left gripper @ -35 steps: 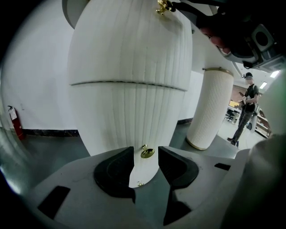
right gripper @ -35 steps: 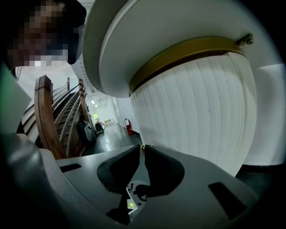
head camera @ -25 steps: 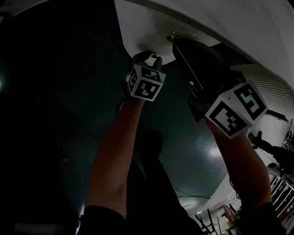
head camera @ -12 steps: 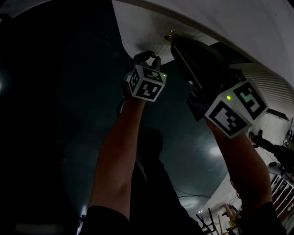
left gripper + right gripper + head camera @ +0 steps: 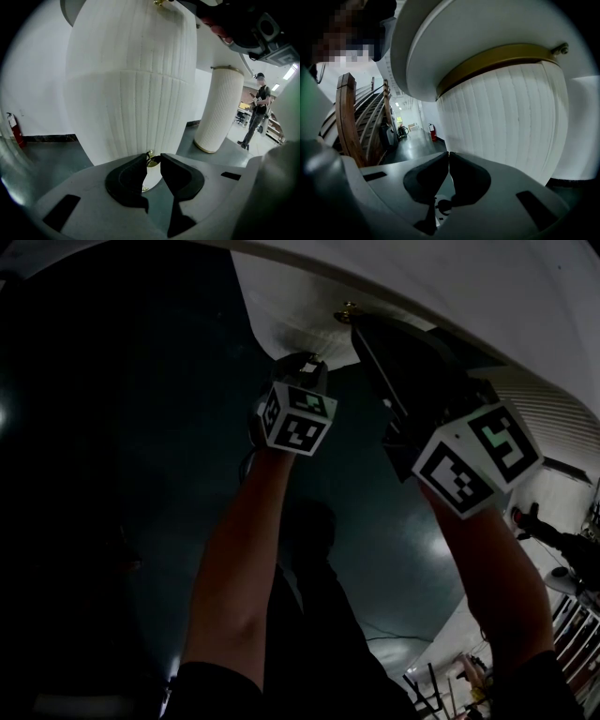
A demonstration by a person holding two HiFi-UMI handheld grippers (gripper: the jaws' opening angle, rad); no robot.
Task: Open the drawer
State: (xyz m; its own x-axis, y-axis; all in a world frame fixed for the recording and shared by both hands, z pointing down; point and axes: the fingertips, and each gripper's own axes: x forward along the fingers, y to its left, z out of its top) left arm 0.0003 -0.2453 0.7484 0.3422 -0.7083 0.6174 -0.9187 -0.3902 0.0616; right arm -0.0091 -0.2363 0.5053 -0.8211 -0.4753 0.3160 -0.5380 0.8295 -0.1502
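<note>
The white ribbed cabinet curves up in front of me, its drawer front carrying a small brass knob. My left gripper has just been closing, and its black pads now pinch that knob from both sides. In the head view the left gripper sits against the cabinet's lower white edge. A second brass knob is higher up. My right gripper is shut with nothing in it, next to the ribbed cabinet wall, below a brass band.
A white ribbed column stands to the right on the dark floor, with a person beyond it. A fire extinguisher is by the left wall. A wooden staircase rises to the left in the right gripper view.
The left gripper's jaws have narrowed onto the knob at the cabinet's lower edge. The right gripper has stayed where it was.
</note>
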